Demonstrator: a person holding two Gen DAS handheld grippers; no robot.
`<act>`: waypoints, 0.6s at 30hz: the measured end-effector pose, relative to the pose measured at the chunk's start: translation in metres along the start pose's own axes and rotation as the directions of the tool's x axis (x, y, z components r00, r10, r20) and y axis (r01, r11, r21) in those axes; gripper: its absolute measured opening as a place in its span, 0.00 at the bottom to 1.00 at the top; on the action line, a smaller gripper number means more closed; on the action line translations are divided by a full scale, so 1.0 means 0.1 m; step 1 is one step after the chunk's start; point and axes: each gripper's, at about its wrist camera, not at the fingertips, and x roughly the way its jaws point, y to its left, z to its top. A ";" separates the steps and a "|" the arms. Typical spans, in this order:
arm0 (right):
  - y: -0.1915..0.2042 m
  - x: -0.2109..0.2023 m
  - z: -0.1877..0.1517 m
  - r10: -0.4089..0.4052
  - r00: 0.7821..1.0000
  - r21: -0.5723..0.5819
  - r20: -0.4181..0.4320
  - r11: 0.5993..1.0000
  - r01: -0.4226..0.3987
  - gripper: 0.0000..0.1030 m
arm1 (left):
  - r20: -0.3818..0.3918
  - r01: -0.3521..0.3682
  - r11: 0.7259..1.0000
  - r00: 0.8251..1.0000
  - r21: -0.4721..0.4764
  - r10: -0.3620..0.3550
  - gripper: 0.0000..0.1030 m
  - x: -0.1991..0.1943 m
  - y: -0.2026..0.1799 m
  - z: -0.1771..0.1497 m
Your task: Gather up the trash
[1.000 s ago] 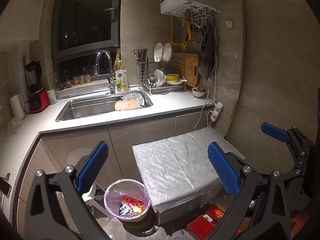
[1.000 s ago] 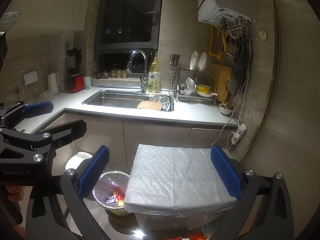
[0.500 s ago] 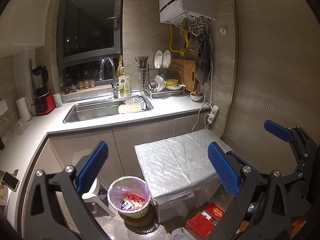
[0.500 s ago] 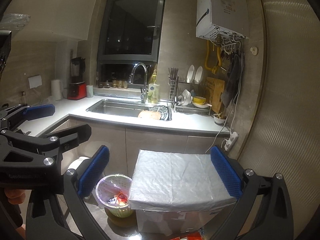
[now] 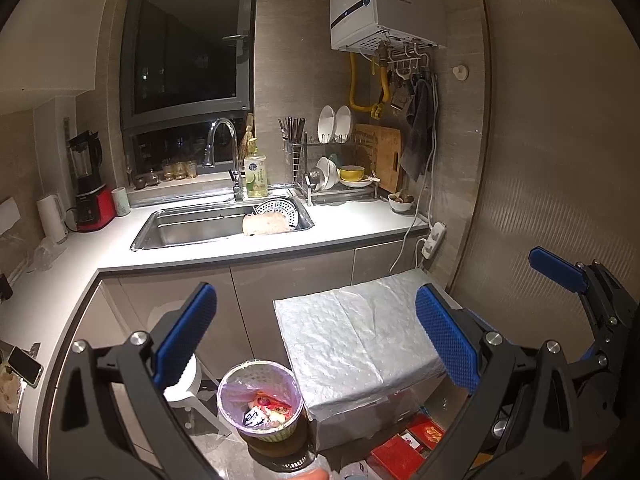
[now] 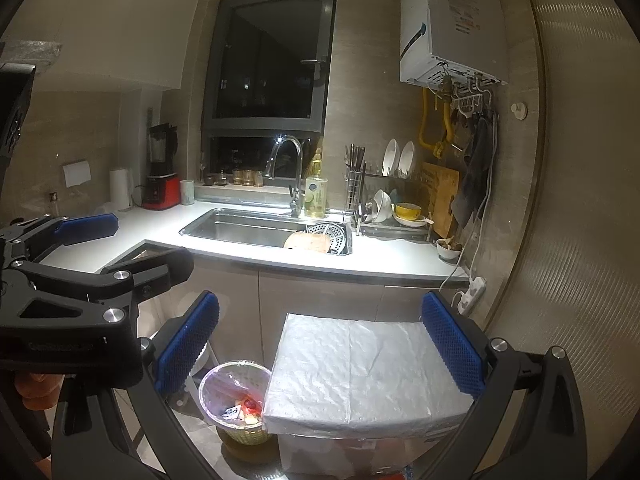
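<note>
A: The view is pulling back and rising from a second ago, so the counter (image 5: 352, 236), the silver-covered box (image 5: 360, 344) and the lined bin (image 5: 259, 400) are all sitting farther off.

B: The trash (image 5: 266, 410) is lying inside that bin, near left of the box.

A: The left gripper (image 5: 316, 336) and right gripper (image 6: 320, 344) are both gaping wide, carrying nothing, so I judge nothing is being collected right now.

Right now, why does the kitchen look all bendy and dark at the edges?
Left wrist view: fisheye curves the wall, corners go black, window is dark. Right wrist view: same bending, bright glare on the countertop beside the sink.
</note>
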 end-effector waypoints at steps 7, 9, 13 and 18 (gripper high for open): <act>-0.08 0.05 0.05 0.000 1.000 0.013 0.008 1.000 0.000 0.98 | 0.007 -0.009 1.000 1.000 0.011 0.009 0.93 0.06 -0.09 0.11; -0.10 0.07 0.05 -0.003 1.000 0.014 0.008 1.000 0.003 0.98 | 0.002 -0.006 1.000 1.000 0.010 0.006 0.93 0.08 -0.09 0.12; -0.11 0.10 0.07 -0.008 1.000 0.015 0.005 1.000 0.008 0.98 | -0.009 0.002 1.000 1.000 0.008 -0.002 0.93 0.13 -0.09 0.15; -0.12 0.11 0.08 -0.010 1.000 0.014 0.004 1.000 0.010 0.98 | -0.011 0.003 1.000 1.000 0.007 -0.003 0.93 0.15 -0.09 0.16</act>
